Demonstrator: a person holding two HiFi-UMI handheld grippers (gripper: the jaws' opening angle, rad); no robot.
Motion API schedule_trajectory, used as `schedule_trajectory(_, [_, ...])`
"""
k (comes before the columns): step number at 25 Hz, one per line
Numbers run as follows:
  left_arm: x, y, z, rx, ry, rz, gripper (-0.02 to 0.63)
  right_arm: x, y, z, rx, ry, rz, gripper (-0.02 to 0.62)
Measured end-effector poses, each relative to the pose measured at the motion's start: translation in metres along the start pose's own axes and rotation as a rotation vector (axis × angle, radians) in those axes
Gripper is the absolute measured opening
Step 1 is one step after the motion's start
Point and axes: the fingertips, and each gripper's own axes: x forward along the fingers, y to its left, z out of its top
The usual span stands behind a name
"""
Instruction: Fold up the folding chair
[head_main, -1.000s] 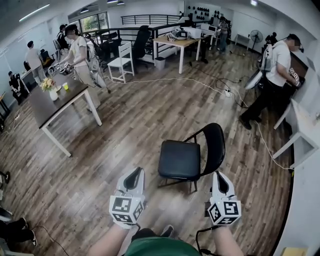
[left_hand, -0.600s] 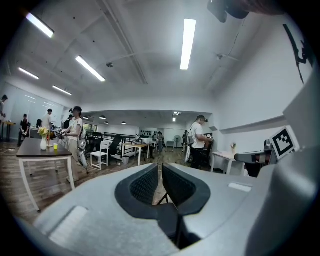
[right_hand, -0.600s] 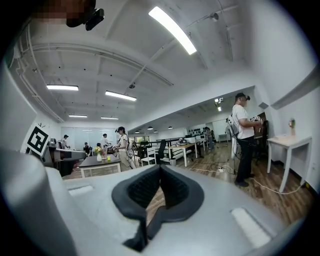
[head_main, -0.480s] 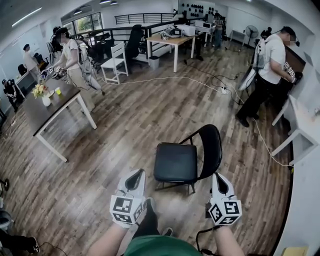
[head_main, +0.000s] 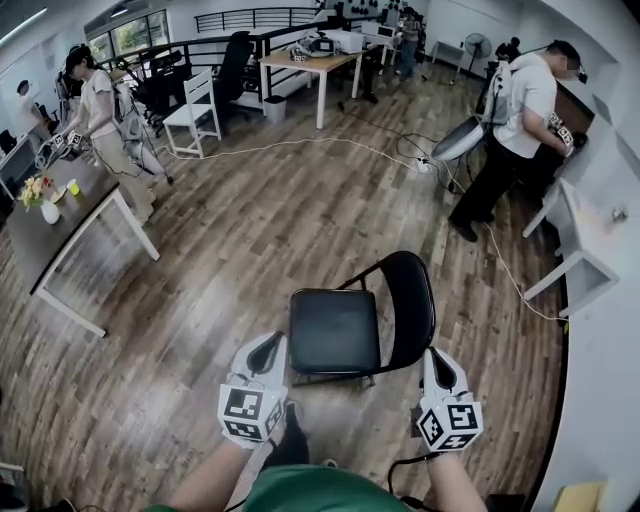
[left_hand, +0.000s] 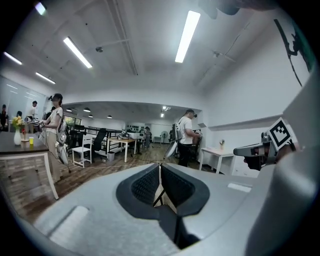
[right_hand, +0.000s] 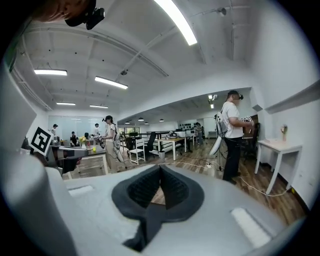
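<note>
The black folding chair (head_main: 335, 330) stands unfolded on the wood floor, its seat flat and its curved backrest (head_main: 410, 300) on the right side. In the head view my left gripper (head_main: 269, 347) hovers just short of the seat's near left corner, jaws shut and empty. My right gripper (head_main: 436, 362) hangs beside the backrest's lower right, also shut on nothing. In the left gripper view the pads (left_hand: 150, 184) meet in a closed line, with a chair leg glimpsed through the gap below. The right gripper view shows its pads (right_hand: 172, 186) closed together too.
A dark table (head_main: 40, 235) with flowers stands at the left, a person (head_main: 100, 110) beside it. Another person (head_main: 510, 120) stands at the right near a white desk (head_main: 580, 240). A white cable (head_main: 300, 145) crosses the floor. A white chair (head_main: 195, 110) and a wooden table (head_main: 305, 65) stand farther back.
Both grippers have come forward to the chair, which now sits closer and lower in the head view. The left gripper now reaches the seat's near corner.
</note>
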Motion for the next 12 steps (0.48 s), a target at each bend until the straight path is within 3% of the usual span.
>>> schedule_trajectory(8, [0.079, 0.063, -0.019, -0.045, 0.061, -0.056, 0.018, 0.071, 0.000, 0.002, -0.015, 0.056, -0.070, 0.003])
schedule_trajectory(12, [0.111, 0.079, -0.049, -0.127, 0.087, -0.133, 0.018, 0.093, -0.014, -0.006, -0.002, 0.096, -0.123, 0.003])
